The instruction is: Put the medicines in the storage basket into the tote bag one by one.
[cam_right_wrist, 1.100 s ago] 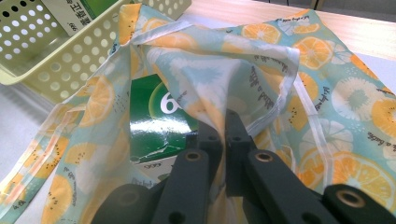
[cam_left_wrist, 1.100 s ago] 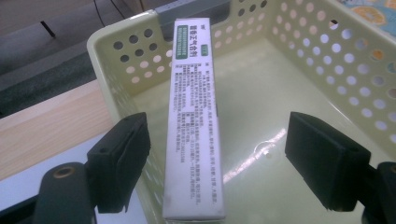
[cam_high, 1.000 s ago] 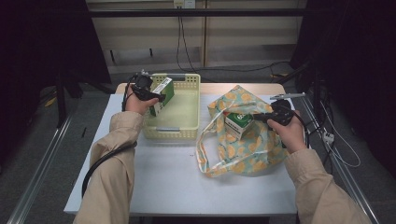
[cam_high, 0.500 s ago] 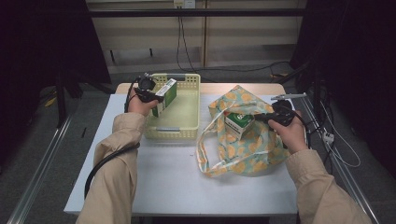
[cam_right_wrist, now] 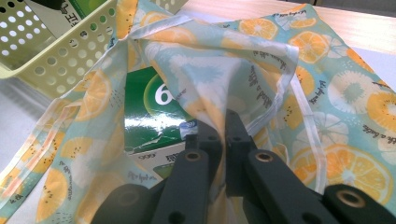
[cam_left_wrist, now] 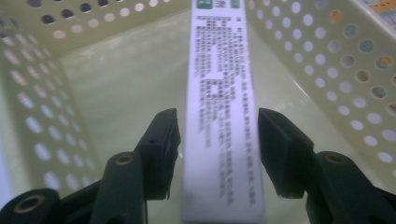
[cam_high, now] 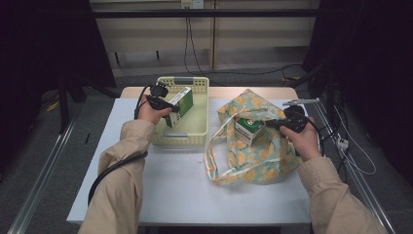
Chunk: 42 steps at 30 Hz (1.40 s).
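Over the basket, the left tool has just loosened around its carton.

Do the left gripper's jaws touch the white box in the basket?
Apart. The left gripper view shows the left gripper with a gap between each jaw and the white box.

both arms in loose beige sleeves, cuffs bunched at the wrists. left gripper: black body, a black cable looping back from it along the forearm and off the table edge. its two jaws are matte black with flat rectangular pads, brass-coloured pivot pins behind them. right gripper: same black build, dark grey linkage bars with round pivot holes, a grey three-cornered plate on top.
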Available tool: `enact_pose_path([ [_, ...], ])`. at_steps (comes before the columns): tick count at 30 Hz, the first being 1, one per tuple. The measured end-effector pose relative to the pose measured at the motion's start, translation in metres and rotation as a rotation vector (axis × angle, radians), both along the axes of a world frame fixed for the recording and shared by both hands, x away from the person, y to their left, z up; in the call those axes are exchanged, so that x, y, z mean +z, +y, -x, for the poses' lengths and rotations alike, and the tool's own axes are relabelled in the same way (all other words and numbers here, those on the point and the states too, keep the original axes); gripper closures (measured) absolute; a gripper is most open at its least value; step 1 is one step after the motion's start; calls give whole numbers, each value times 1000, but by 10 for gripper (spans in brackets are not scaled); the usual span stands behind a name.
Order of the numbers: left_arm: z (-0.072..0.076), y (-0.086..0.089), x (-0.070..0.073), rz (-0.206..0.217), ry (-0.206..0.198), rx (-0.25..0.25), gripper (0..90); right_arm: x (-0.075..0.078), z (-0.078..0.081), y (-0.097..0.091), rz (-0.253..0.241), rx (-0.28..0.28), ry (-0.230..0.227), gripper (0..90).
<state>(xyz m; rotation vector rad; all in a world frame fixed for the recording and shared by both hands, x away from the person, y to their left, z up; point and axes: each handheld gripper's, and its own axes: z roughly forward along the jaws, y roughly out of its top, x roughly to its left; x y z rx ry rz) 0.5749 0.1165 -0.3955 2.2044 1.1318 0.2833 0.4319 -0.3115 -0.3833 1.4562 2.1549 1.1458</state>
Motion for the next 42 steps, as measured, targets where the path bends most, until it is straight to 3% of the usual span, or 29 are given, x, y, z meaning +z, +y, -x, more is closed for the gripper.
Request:
enact_pose_path([
  [2, 0, -5, -1, -15, -1, -4, 620, 1, 0, -1, -2, -1, -2, 888],
  [4, 1, -7, 1, -27, 2, -8, 625, 1, 1, -2, 0, -3, 1, 888],
  [8, 5, -8, 9, 3, 11, -21, 629, 1, 2, -4, -1, -8, 0, 888],
  [16, 24, -2, 44, 60, -23, -70, 630, -1, 3, -3, -3, -8, -1, 888],
  [23, 49, -7, 64, 83, -34, -172, 629, -1, 2, 0, 2, -6, -7, 888],
  [28, 63, -13, 82, 62, -57, -256, 629, 0, 3, 0, 5, -11, -7, 888],
  [33, 74, -21, 93, 99, -54, -298, 629, 0, 4, 2, 3, -9, -10, 888],
  [35, 80, -26, 97, 113, -59, -322, 629, 1, 4, 3, 6, -8, -11, 888],
  [42, 101, -54, 103, 96, -69, -446, 629, 2, 4, 5, 2, -9, -16, 888],
])
